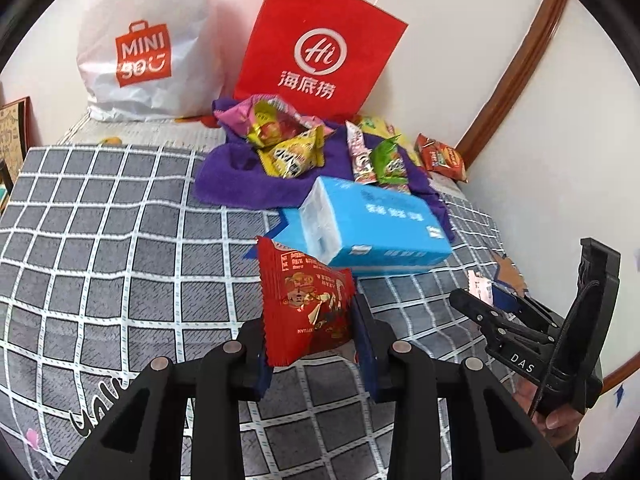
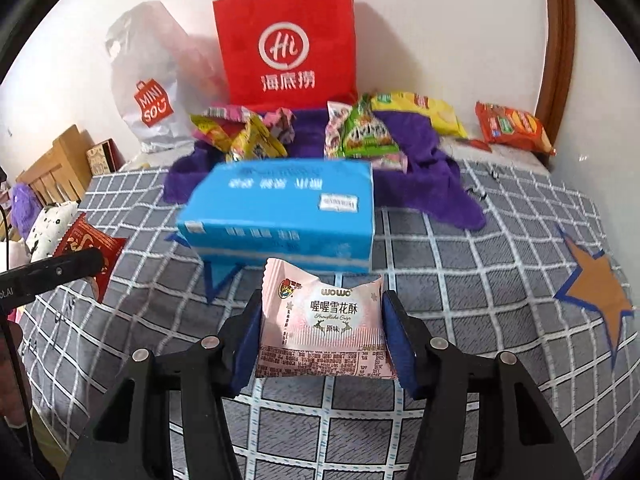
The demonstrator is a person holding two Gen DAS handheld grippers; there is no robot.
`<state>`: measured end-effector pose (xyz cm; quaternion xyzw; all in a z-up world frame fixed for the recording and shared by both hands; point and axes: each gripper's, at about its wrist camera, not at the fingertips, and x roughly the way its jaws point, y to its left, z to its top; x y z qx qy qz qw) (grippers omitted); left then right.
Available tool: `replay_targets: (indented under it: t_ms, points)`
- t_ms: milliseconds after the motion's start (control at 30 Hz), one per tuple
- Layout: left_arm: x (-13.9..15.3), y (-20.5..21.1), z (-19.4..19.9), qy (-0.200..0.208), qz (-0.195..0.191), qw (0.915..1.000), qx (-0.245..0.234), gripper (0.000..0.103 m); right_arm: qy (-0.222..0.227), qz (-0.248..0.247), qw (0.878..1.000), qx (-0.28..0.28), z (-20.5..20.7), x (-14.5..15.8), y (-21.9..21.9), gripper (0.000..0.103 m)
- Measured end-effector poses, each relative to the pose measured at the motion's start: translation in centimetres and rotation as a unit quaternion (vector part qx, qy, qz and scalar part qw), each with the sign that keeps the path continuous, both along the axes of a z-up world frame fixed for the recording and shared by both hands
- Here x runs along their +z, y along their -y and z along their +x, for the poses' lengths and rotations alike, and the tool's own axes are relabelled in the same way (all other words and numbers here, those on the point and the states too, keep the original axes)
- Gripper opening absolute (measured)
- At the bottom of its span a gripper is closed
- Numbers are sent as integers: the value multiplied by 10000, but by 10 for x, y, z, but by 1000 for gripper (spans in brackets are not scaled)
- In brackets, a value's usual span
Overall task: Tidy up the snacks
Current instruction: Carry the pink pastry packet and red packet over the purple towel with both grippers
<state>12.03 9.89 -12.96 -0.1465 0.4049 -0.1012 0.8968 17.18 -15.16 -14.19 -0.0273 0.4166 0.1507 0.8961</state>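
Observation:
My left gripper (image 1: 310,320) is shut on a red snack packet (image 1: 306,300) and holds it above the checked bedspread. My right gripper (image 2: 322,324) is shut on a pink snack packet (image 2: 324,320), also held above the bed. A blue tissue pack (image 1: 372,224) lies just ahead of both grippers; it also shows in the right wrist view (image 2: 280,212). Behind it a purple towel (image 1: 240,176) carries two heaps of snack packets: yellow and pink ones (image 1: 288,140) on the left, green and pink ones (image 2: 364,132) on the right. The red packet also shows at the left of the right wrist view (image 2: 90,246).
A red paper bag (image 1: 320,44) and a white plastic bag (image 1: 148,48) stand against the wall at the back. An orange snack packet (image 2: 514,126) and a yellow one (image 2: 432,114) lie near the right wall. The right gripper shows in the left wrist view (image 1: 520,320).

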Motion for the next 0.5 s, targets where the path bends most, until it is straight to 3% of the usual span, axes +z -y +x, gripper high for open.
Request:
replay_targets:
  t_ms: [500]
  points:
    - [50,10,18,273,-65,9995,-134,32,176,39,9998,-126,21,50,0,56]
